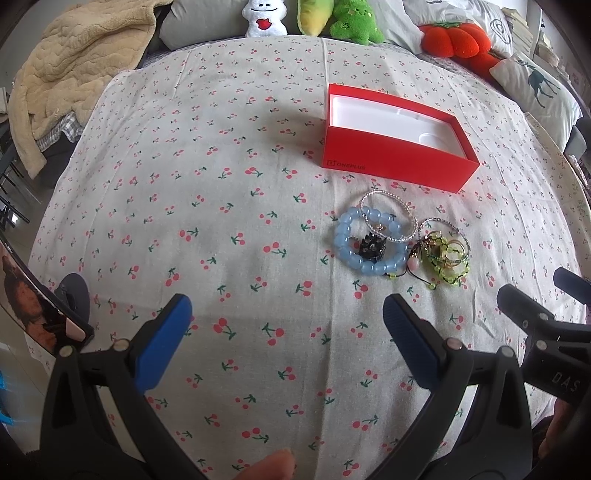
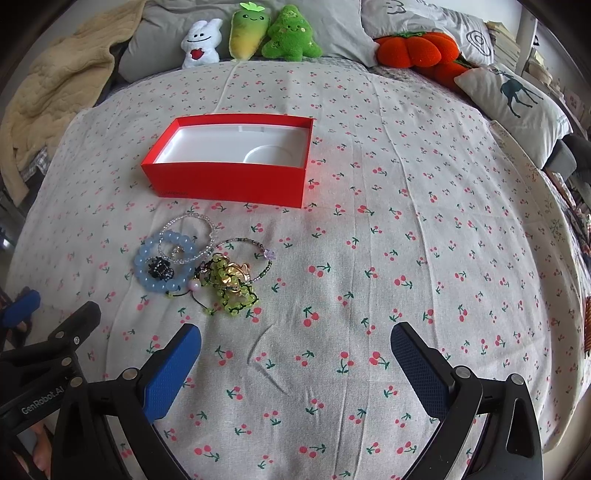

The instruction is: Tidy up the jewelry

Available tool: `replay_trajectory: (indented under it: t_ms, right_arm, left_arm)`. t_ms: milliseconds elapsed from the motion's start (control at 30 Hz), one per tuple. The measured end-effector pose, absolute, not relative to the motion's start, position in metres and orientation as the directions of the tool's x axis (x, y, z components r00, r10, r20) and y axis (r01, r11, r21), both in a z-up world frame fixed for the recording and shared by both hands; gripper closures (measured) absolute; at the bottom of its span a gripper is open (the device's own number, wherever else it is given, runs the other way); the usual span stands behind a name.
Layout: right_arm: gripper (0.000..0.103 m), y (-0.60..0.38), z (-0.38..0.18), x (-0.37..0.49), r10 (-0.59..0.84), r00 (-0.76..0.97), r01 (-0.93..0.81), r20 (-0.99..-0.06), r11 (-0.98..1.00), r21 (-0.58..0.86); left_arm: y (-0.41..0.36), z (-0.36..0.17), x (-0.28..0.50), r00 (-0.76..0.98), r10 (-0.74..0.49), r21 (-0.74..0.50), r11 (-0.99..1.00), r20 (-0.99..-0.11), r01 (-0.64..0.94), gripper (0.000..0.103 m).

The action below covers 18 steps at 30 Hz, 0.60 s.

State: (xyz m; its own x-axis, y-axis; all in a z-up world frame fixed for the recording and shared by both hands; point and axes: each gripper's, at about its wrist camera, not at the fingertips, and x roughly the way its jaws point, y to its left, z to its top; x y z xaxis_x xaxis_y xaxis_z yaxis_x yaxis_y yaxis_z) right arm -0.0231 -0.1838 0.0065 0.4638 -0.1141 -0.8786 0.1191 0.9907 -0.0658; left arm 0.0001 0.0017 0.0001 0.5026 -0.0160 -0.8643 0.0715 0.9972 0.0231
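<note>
A pile of jewelry lies on the cherry-print cloth: a blue bead bracelet (image 1: pixel 369 242) (image 2: pixel 164 260), a clear crystal bracelet (image 1: pixel 391 218) (image 2: pixel 192 236), a black ornament (image 1: pixel 373 245) (image 2: pixel 159 268), and a green bead strand with gold rings (image 1: pixel 447 258) (image 2: pixel 232 284). An open red box (image 1: pixel 399 162) (image 2: pixel 229 182) with a white empty inside stands just behind the pile. My left gripper (image 1: pixel 288 306) is open and empty, near and left of the pile. My right gripper (image 2: pixel 295 336) is open and empty, near and right of the pile.
The cloth covers a bed. Plush toys (image 2: pixel 251 33), an orange pumpkin cushion (image 2: pixel 413 48) and a deer pillow (image 2: pixel 517 96) line the far edge. A beige blanket (image 1: pixel 70 70) lies at the far left. A picture (image 1: pixel 33 302) sits at the left edge.
</note>
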Motion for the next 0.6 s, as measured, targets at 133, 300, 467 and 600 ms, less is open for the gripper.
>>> replay_trajectory:
  t_ms: [133,300,467,600]
  right_arm:
    - [0.0,-0.1851,0.0063,-0.0229,-0.11,0.46,0.122,-0.881,0.991,-0.059]
    - [0.0,-0.1854,0.0064,-0.0224,-0.106,0.458,0.124,-0.882,0.991,-0.054]
    - [0.0,-0.1858,0.0077,-0.0214,-0.1,0.456,0.124,-0.884,0.991,-0.048]
    - [0.0,-0.1853,0.0079,-0.0163,-0.075,0.441,0.099,-0.895,0.994,-0.034]
  left_arm:
    - [0.0012,-0.0004,-0.0001,0.501,-0.018,0.022,0.997,-0.865,0.074,0.0]
    - [0.0001,-0.0011,-0.0003,0.499,-0.019,0.023,0.997,-0.866,0.079,0.0]
    - [-0.0004,-0.0015,0.0001,0.496,-0.024,0.021,0.996,-0.868,0.085,0.0]
    - [-0.0007,-0.0015,0.0044,0.48,-0.047,0.005,0.994,-0.876,0.106,0.0]
